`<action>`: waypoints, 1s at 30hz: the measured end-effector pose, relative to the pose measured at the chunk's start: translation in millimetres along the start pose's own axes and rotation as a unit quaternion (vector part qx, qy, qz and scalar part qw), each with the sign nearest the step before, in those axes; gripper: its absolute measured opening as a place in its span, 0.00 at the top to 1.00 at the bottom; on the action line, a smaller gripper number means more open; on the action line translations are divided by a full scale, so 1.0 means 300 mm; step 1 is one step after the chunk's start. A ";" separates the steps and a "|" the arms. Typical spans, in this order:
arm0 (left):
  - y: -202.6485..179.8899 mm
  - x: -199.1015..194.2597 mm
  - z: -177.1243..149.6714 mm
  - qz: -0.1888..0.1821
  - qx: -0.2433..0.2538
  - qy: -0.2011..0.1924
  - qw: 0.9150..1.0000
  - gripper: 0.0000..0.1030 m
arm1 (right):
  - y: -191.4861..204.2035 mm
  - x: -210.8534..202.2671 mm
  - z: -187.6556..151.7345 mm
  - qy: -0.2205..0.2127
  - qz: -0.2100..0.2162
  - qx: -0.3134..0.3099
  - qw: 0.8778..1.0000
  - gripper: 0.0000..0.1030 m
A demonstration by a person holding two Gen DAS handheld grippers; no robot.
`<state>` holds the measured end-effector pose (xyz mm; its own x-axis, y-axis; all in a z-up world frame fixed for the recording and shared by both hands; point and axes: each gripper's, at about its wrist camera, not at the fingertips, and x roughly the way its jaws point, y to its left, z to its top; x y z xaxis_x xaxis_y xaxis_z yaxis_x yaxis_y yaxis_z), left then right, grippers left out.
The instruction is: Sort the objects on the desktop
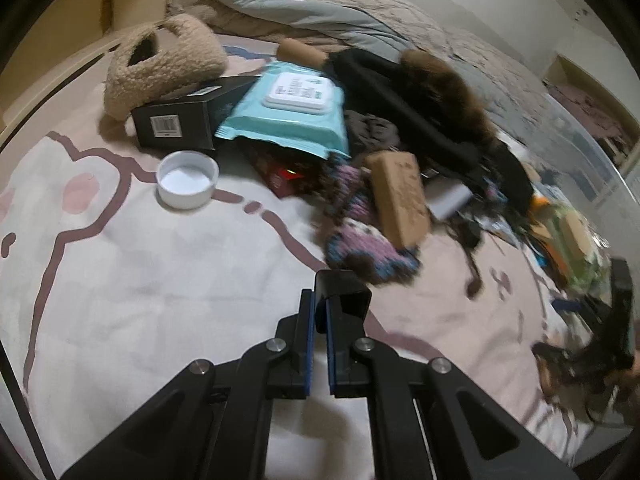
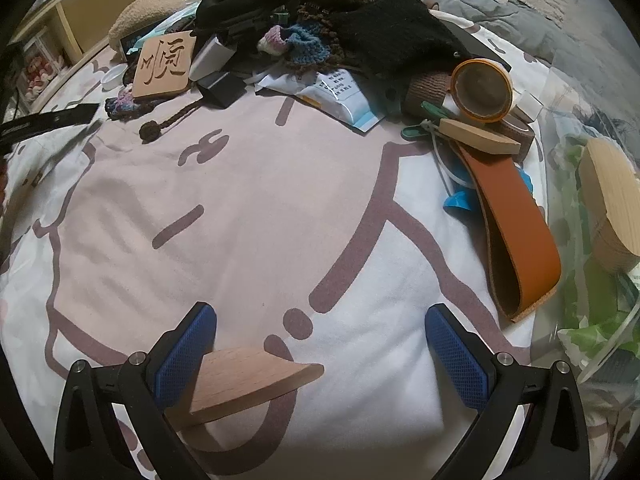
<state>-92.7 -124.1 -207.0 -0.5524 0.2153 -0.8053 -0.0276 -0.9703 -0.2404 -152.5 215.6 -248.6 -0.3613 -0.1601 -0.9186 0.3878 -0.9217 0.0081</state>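
Left wrist view: left gripper (image 1: 319, 312) clamped tight on a small black clip-like piece (image 1: 342, 294), held over the bedsheet (image 1: 160, 280). White cap (image 1: 187, 179) ahead-left; wipes pack (image 1: 288, 114) & black box (image 1: 180, 120) beyond it.

Right wrist view: right gripper (image 2: 320, 354) wide open, nothing gripped. Wooden piece (image 2: 248, 382) lies btwn its fingers, up against the left pad (image 2: 182, 354). Orange strap (image 2: 516, 232) ahead-right; carved wood block (image 2: 164, 66) far ahead-left.

Bedsheet (image 2: 248, 184): pale pink and white, mauve outlines
Wipes pack (image 1: 288, 116): turquoise, white lid
Strap (image 2: 516, 216): orange-brown
Cap (image 1: 187, 184): white
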 end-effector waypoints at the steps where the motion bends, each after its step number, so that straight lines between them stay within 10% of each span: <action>1: -0.013 -0.011 -0.012 -0.011 0.008 0.007 1.000 0.94 | 0.003 0.005 0.012 0.000 0.000 0.000 1.000 0.00; 8: -0.139 0.005 -0.131 -0.038 0.106 0.054 0.992 0.93 | 0.048 0.012 0.075 -0.006 0.001 -0.003 1.000 0.00; 13: -0.107 -0.002 -0.166 -0.054 0.075 0.053 0.994 0.28 | 0.164 -0.054 0.006 -0.026 0.018 0.001 1.000 0.00; 23: -0.080 -0.056 -0.176 -0.077 0.042 0.051 0.995 0.28 | 0.075 -0.217 -0.183 -0.050 0.005 -0.008 0.999 0.00; 30: -0.184 -0.020 -0.121 -0.105 0.058 0.049 0.992 0.28 | 0.220 -0.305 -0.074 -0.092 0.113 -0.040 0.989 0.00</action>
<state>-57.6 -68.0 -208.6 -0.4406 0.4173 -0.7948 -0.2316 -0.9083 -0.3485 -75.1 177.2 -172.7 -0.4038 -0.4265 -0.8093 0.5395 -0.8255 0.1658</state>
